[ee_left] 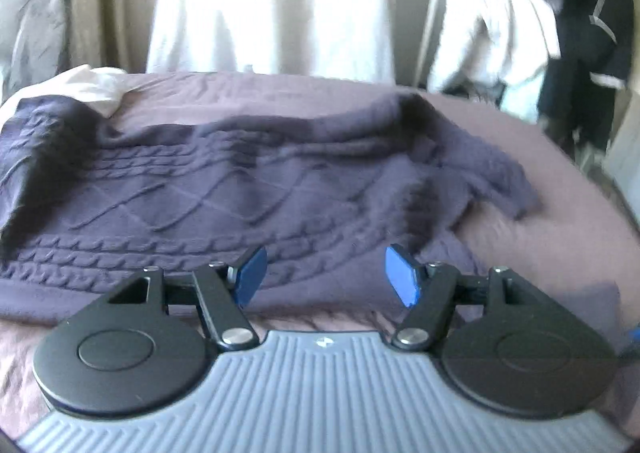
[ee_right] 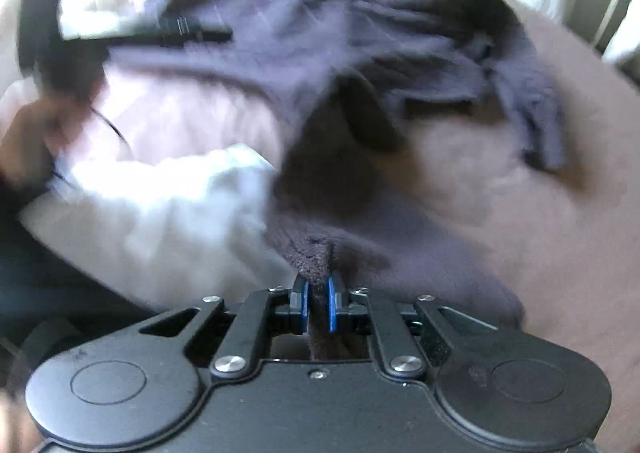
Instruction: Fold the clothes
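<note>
We have barely begun: the navy cable-knit sweater (ee_left: 208,189) lies rumpled across the middle of the bed (ee_left: 560,229), no fold made. Our right gripper (ee_right: 318,303) pinches its edge; our left gripper (ee_left: 322,277) hangs wide and empty at the near edge.

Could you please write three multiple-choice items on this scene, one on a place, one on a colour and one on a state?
1. Where does the sweater lie?
A. on the bed cover
B. on a hanger
C. in a basket

2. What colour are the pads on the left gripper?
A. red
B. blue
C. yellow

3. How does the right gripper stand?
A. wide open
B. out of view
C. shut on the sweater

Answers: 1 A, the knit is spread over the mauve cover; 2 B, both pads show blue; 3 C, dark knit is pinched between its nearly closed pads, while the left one gapes empty.
</note>
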The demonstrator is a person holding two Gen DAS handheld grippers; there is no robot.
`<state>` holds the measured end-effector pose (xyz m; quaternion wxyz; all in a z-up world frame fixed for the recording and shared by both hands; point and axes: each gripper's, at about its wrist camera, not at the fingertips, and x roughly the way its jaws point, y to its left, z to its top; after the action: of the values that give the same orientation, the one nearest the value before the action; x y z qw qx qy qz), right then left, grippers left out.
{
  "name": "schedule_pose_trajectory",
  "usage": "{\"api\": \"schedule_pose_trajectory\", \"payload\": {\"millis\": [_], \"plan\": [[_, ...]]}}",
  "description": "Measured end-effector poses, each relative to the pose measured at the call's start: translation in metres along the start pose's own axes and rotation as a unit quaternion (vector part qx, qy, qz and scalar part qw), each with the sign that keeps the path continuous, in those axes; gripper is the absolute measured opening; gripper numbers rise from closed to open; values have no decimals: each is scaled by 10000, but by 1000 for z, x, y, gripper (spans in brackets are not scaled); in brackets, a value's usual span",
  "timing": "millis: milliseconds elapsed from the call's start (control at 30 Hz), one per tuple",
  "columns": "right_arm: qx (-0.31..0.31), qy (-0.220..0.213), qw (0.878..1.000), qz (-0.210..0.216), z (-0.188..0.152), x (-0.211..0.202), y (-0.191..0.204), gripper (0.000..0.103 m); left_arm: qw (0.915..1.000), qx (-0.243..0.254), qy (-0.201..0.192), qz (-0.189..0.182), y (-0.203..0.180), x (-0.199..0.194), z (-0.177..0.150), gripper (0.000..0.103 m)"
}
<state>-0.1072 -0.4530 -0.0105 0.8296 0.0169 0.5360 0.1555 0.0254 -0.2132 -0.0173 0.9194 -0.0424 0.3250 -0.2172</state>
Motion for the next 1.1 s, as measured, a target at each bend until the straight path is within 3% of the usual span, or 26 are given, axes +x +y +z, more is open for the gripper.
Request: {"api": "schedule_pose_trajectory", "payload": {"millis": [67, 133, 233, 267, 300, 333, 367, 400, 467, 533, 633, 733, 800, 900, 1000, 1033, 1100], "plan": [[444, -284, 9955, 788, 26, -10, 4, 11, 9993, -357, -81, -92, 15, -12, 7, 65], [641, -613, 9865, 1377, 56, -22, 9, 11, 9987, -483, -158, -36, 25, -20, 18, 74], [795, -1523, 9636, 2049, 90, -59, 13, 8, 9966, -75, -431, 696, 33, -32, 28, 74], [891, -1873, 9507, 2305, 98, -72, 11, 3, 9940, 51, -546, 948, 36, -36, 31, 74], [1156, -2288, 9271, 2735, 97, -86, 2, 3, 9931, 25, -622, 998, 41, -41, 34, 74], [1461, -2715, 8999, 3084, 90, -98, -9, 2, 9933, -93, -660, 941, 49, -46, 36, 74], [1647, -3028, 8826, 3196, 82, -106, -17, 2, 9940, -289, -675, 810, 59, -49, 38, 74], [1718, -3163, 8834, 3000, 74, -109, -22, 2, 9944, -434, -657, 699, 65, -50, 40, 74], [1759, -3188, 9101, 1978, 56, -104, -25, 3, 9958, -616, -509, 443, 73, -46, 39, 74], [1807, -2822, 9365, 1035, 44, -76, -24, 9, 9982, -529, -194, 210, 70, -34, 34, 76], [1770, -1933, 9617, 803, 38, -17, -19, 12, 9983, -516, 280, 60, 64, -10, 23, 78], [1554, -1522, 9731, 760, 49, 27, -10, 27, 9942, -692, 800, 197, 71, 20, 10, 90], [1425, -1497, 9761, 668, 62, 43, -13, 36, 9888, -896, 1137, 371, 82, 37, -2, 90], [843, -1492, 9851, 113, 88, 67, -12, 50, 9756, -1457, 1622, 258, 103, 66, -22, 90], [385, -1082, 9927, -359, 102, 88, -22, 55, 9658, -1732, 1882, -416, 106, 86, -37, 91], [305, -946, 9938, -490, 99, 91, -23, 55, 9662, -1628, 1924, -545, 101, 92, -40, 96], [92, -749, 9950, -653, 86, 90, -26, 55, 9727, -1241, 1943, -274, 83, 101, -45, 97]]}}
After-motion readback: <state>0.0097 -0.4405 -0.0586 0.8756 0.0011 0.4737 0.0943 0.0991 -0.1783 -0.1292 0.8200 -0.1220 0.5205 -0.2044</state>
